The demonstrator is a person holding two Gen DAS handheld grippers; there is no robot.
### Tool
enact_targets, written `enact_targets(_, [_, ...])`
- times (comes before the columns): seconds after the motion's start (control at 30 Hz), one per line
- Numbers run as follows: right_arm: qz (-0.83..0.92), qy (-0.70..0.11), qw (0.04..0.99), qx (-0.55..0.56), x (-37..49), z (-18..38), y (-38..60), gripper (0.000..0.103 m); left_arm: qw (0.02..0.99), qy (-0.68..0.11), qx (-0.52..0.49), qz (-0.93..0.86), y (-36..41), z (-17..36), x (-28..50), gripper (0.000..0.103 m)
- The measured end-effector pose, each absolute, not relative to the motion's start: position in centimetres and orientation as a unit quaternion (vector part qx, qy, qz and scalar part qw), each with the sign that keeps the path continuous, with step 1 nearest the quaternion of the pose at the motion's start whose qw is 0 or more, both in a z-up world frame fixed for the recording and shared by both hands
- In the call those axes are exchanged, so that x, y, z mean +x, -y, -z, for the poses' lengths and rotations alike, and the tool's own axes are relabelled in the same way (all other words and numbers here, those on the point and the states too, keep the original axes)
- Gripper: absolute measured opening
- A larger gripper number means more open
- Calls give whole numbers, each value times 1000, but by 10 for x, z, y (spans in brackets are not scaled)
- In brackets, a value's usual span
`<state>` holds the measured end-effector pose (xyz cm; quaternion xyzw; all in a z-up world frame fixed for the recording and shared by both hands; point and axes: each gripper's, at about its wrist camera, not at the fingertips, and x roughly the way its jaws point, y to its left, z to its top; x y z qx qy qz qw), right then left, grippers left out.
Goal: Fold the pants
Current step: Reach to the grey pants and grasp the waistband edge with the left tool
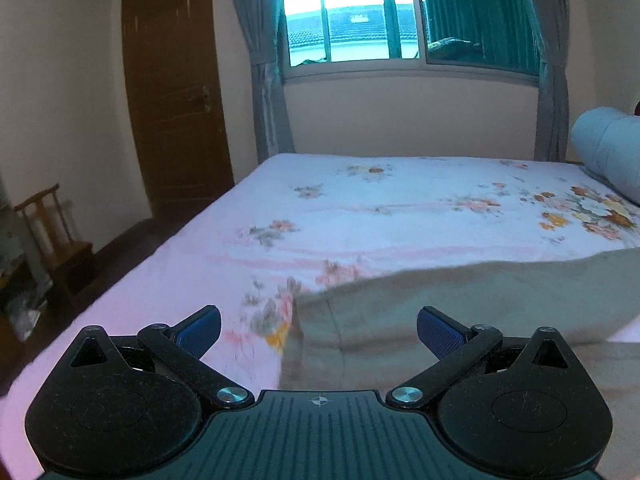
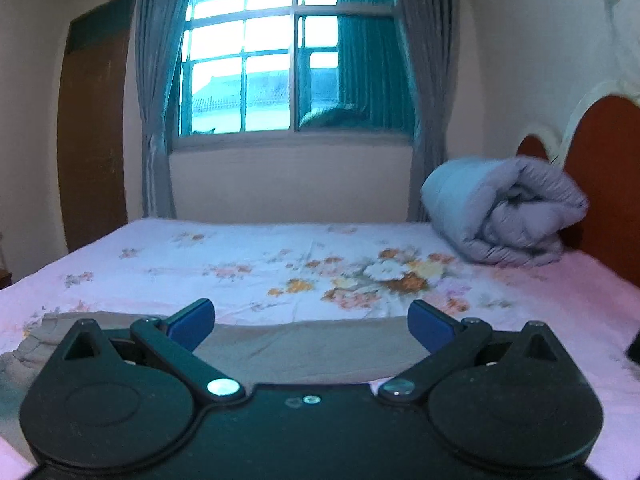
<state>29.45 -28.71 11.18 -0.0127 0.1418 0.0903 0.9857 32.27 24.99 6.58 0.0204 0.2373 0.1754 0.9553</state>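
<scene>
Left wrist view: the left gripper [image 1: 319, 330] has its blue pads wide apart and holds nothing.
Pants: the tan pants [image 1: 460, 304] lie flat on the flowered bed sheet [image 1: 360, 208]. One end, maybe the waist, sits right under the left gripper, and the cloth runs off toward 3 o'clock.
Right wrist view: the right gripper [image 2: 311, 326] is wide too, with nothing in it. It hangs over a long strip of the pants [image 2: 304, 344], which stretches toward 9 o'clock.
Far things: a rolled grey quilt [image 2: 504, 212] sits at 2 o'clock, well apart from the pants.
Step now: I think both grippers are getting ready to grab.
Next move: each one likely needs to go down, pinch an edge, then lift and fold it over.
</scene>
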Motion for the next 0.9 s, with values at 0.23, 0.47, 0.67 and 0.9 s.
enact_targets(0.23, [-117,-177,977,-21,370,-79,247,97,939,-293,-25,-179,-302,-15,399,103])
enact_targets(0.47, [-140,-206,968,-45,441,-36,205,97,934,-317,-74,-147,-342,43,474,103])
enact_targets(0.67, [-152,-204,966,-47,472,-22,196,97,931,-339,-54,-123,-369,76,524,103])
enact_targets(0.9, [-163,-212,962,-61,501,-8,188,97,932,-351,-62,-66,-380,109,547,103])
